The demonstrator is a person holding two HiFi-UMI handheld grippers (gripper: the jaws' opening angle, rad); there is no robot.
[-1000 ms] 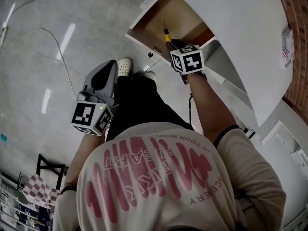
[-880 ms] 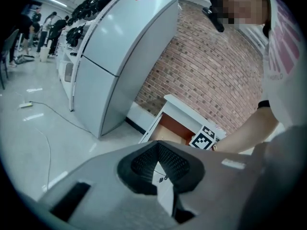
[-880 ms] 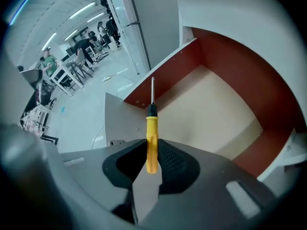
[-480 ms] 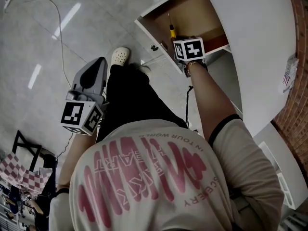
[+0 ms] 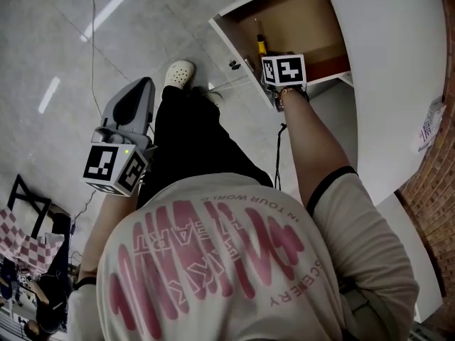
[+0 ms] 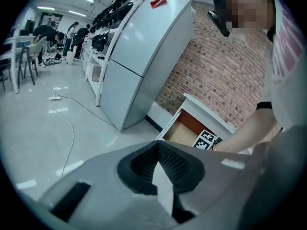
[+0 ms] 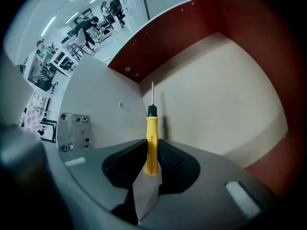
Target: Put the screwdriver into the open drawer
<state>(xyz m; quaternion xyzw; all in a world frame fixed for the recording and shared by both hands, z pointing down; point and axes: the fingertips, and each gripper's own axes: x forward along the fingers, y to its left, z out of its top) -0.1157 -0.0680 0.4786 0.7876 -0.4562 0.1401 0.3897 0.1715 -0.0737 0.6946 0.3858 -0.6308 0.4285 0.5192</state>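
In the head view, lower than a second ago: right gripper (image 5: 274, 66), dipping one yellow-handled steel screwdriver (image 5: 261, 46) into the single open white drawer with pale floor and reddish-brown walls (image 5: 306, 20). Left gripper (image 5: 140, 89) out beside the person's leg. In the left gripper view, jaws pressed together, empty. In the right gripper view, jaws clamped on the yellow handle, shaft pointing into the drawer.

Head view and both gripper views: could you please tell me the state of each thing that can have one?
White drawer with a beige floor: pulled open.
Yellow-handled screwdriver: clamped in the right claw, tip pointing into the drawer.
Right claw: shut on the screwdriver, over the drawer.
Left claw: shut, nothing in it.
White refrigerator: doors shut.
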